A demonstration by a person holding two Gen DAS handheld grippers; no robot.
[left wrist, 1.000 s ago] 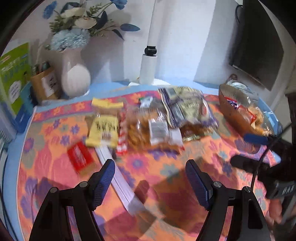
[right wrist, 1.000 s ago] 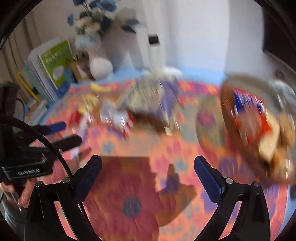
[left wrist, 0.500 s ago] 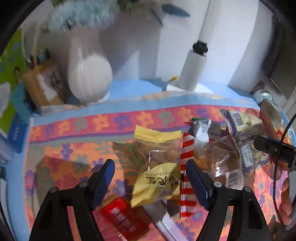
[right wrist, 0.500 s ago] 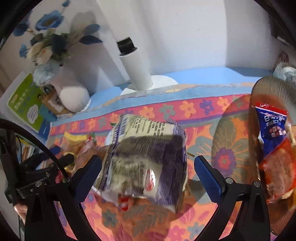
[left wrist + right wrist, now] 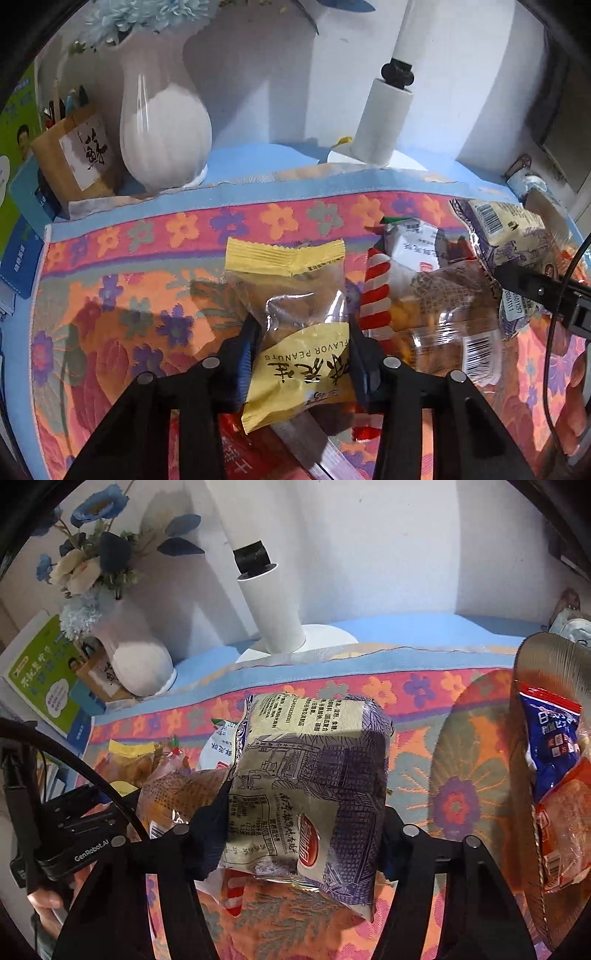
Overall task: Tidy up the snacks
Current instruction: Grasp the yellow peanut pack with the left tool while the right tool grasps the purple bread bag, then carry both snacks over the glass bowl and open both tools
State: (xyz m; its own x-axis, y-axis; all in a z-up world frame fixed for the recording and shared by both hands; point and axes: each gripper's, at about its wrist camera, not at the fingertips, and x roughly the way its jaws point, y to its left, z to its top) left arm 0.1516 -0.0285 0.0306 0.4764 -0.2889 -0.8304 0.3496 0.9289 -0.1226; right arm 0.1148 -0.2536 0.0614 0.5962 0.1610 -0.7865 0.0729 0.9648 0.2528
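- Both claws way closer to the snack pile than a second ago, and both just squeezed in from a wide spread.
- Far left, untouched: white vase (image 5: 162, 122) on the blue tabletop, brown box (image 5: 74, 162) beside it, paper roll (image 5: 380, 122) further right. Same spots as earlier, just bigger in view.
- Left gripper (image 5: 301, 358): jaws have just been closing, now pinching the yellow peanut pack (image 5: 295, 332) from both sides, blue pads pressed into the wrapper. Half a second ago only straddling it, spread.
- Pack lying on the floral cloth (image 5: 147, 295), on top of a red packet (image 5: 251, 454) and a white strip, with the red-striped candy stick (image 5: 376, 291) just to its right and a clear bag of brown snacks (image 5: 443, 314) past that.
- Right gripper (image 5: 303, 834): jaws have just been closing too, now clamped on the big purple printed bag (image 5: 314, 782). Earlier sitting loose between open fingers.
- Bag resting on the heap of other packs, far edge toward the wall.
- Far right: brown basket (image 5: 546, 664) with a blue packet (image 5: 550, 738) and orange ones already inside, well clear of the bag.
- Looks like grab done on both sides, lift not started. Guessing next up is hauling both over to the basket, though crinkly wrappers could slip.
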